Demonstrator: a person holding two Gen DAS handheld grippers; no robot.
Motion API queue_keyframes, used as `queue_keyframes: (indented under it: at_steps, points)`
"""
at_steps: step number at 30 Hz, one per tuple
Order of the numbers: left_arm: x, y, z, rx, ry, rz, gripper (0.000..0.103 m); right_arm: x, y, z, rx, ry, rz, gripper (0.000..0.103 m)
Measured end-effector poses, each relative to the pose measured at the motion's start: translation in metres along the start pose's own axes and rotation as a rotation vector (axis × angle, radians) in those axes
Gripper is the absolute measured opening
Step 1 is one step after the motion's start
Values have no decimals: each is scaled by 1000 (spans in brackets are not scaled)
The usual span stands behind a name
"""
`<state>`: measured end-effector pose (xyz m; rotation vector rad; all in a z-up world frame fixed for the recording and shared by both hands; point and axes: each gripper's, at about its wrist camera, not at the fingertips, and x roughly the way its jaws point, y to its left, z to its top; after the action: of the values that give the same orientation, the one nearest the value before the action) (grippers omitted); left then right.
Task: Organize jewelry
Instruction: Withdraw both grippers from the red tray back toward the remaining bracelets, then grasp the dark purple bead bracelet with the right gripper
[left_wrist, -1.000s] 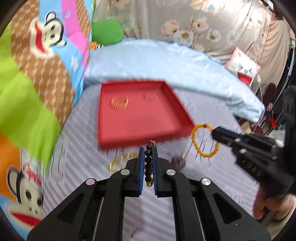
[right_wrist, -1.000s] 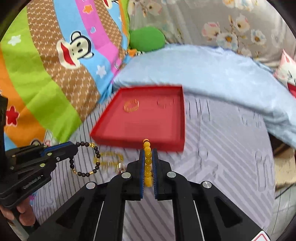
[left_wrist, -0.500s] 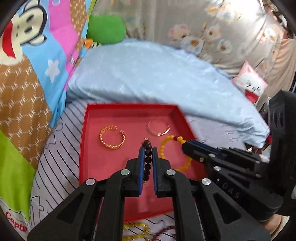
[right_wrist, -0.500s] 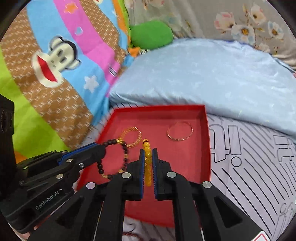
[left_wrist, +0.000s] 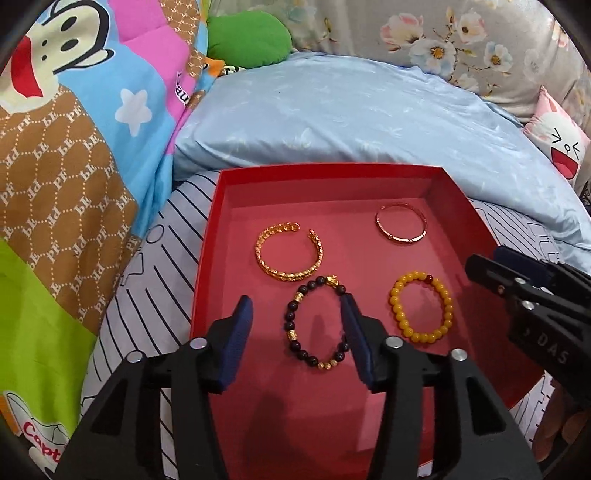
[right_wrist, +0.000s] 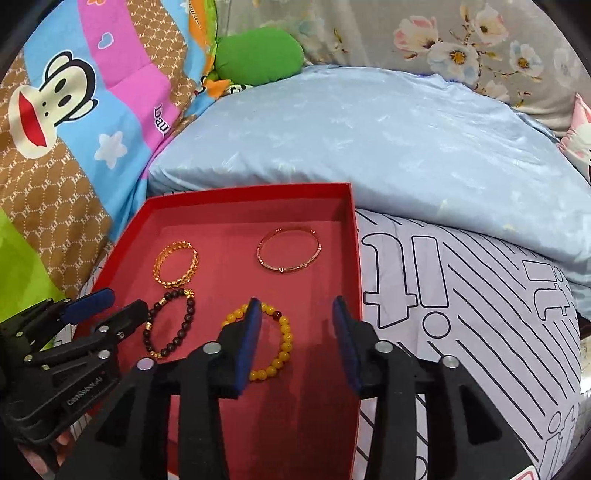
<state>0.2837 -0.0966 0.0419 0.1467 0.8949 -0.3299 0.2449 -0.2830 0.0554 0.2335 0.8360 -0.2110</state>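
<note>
Dark bead bracelet (left_wrist: 317, 325) and yellow bead bracelet (left_wrist: 421, 307) lie flat in the red tray (left_wrist: 207, 258). Left tool (left_wrist: 295, 308) and right tool (right_wrist: 295, 308) have just been opening. Both stand apart, gripping nothing.

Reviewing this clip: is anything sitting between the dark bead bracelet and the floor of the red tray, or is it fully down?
Nothing visible is in the way. The dark bead bracelet lies flat on the red tray floor, apart from the yellow bead bracelet. The left tongs have just been opening; their pads no longer press on it.
</note>
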Motion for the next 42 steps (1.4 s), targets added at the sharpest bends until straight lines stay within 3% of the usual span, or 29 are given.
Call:
queue_keyframes:
  at_steps: [9,15,26,42]
  points:
    - [-15,-5,4,-3,-13,19,48,-25,10,-1,-11,-32,22,42]
    - [-46,-8,-7,8,-53,38,48,-65,17,-16,-36,-79,4,44]
    - [-103,6,-74,-6,-40,45,48,-122,10,-82,-27,-68,-28,48]
    - [-119,23,-182,-73,41,58,48,-122,14,-189,23,94,-15,48]
